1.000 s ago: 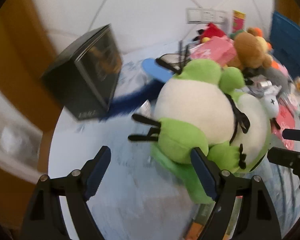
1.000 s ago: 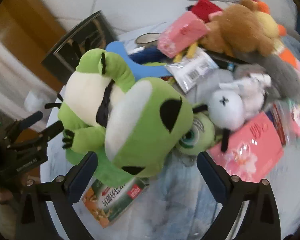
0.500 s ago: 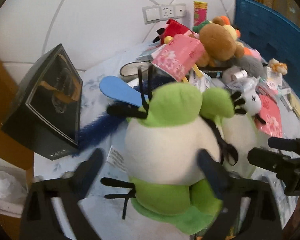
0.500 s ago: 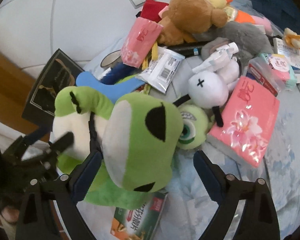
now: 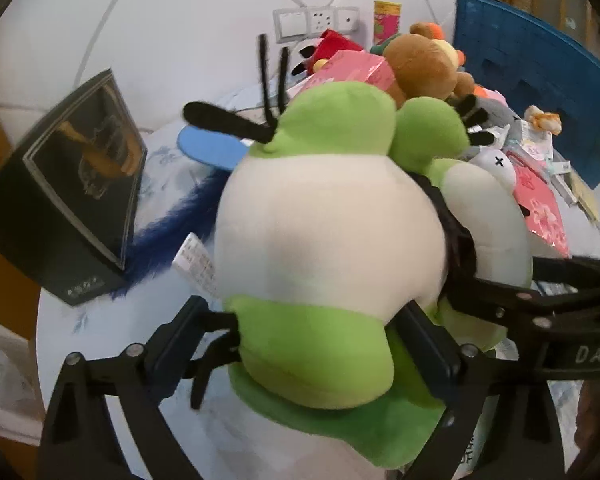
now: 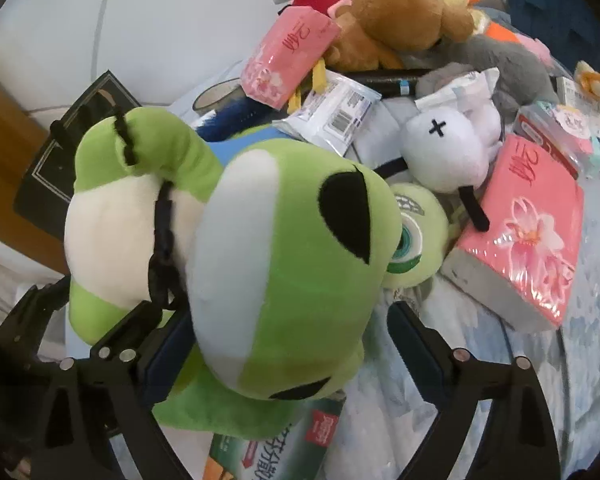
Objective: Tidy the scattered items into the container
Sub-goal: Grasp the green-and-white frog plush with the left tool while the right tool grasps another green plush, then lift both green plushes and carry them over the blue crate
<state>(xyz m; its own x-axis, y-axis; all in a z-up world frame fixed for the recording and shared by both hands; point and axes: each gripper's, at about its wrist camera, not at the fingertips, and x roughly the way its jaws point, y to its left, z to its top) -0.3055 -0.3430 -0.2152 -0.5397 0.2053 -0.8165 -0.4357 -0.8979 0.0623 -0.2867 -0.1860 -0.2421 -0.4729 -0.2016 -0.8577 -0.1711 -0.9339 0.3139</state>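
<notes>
Right now the left gripper (image 5: 312,344) clamps the lower green body of the frog plush (image 5: 328,240), its two fingers pressed into either side of the toy's base. Beyond and left of that claw stands a black box (image 5: 72,204) on the pale table (image 5: 112,320), with a blue furry item (image 5: 168,232) between box and plush. The right gripper (image 6: 284,344) has the plush's head (image 6: 284,264) between its fingers; the left finger is tight against the toy, the right one stands just apart, so I cannot tell whether it grips. Ahead and right of it lie a pink tissue pack (image 6: 528,236), a white plush (image 6: 448,152) and a brown bear (image 6: 404,12).
</notes>
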